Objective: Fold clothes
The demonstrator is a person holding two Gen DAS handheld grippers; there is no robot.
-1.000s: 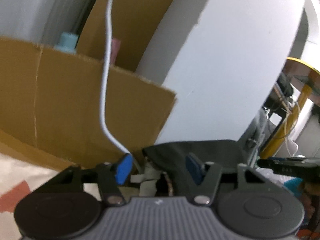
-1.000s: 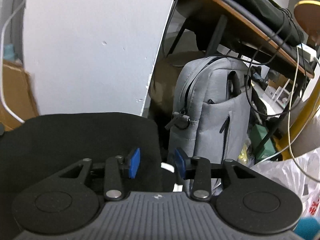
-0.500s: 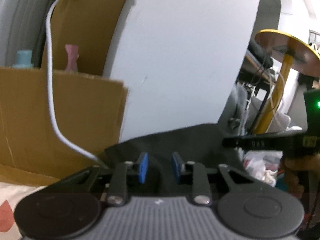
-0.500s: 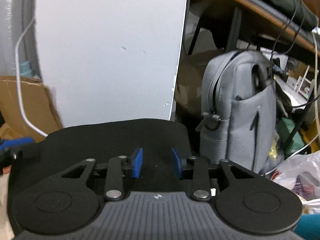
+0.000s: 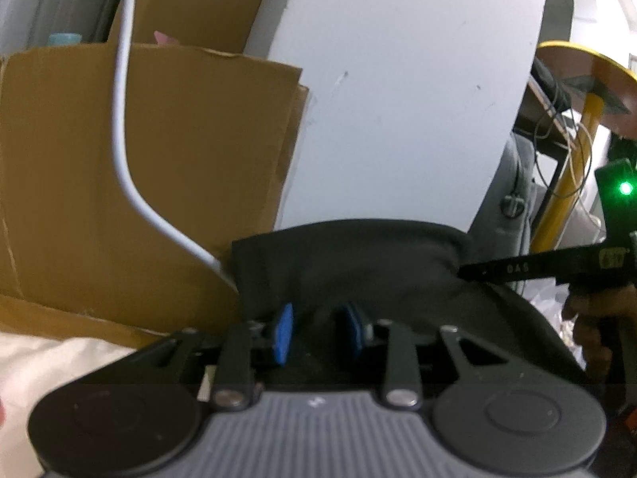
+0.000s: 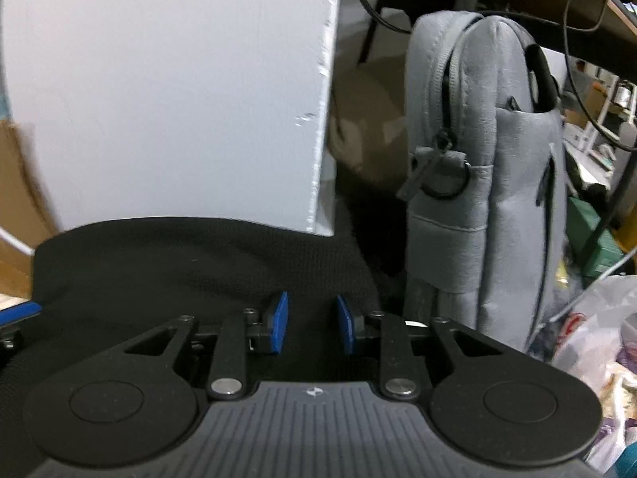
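Both grippers tilt downward. Left gripper [image 5: 316, 332] and right gripper [image 6: 310, 324], jaws just moved, each clench the black garment [image 5: 358, 267].

The place looked like a cluttered home or storage corner: flattened cardboard [image 5: 151, 183] leaned against a white wall panel [image 6: 179, 91], a grey bag [image 6: 489, 183] stood on the floor, cables [image 6: 577, 8] dangled from a wooden desk, plastic bags [image 6: 593, 326] nearby.

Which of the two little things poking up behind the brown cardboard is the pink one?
The pink one is the right-hand of the two, beside the white cable. The other, further left, is pale blue. Both show only their tops above the brown cardboard sheet.
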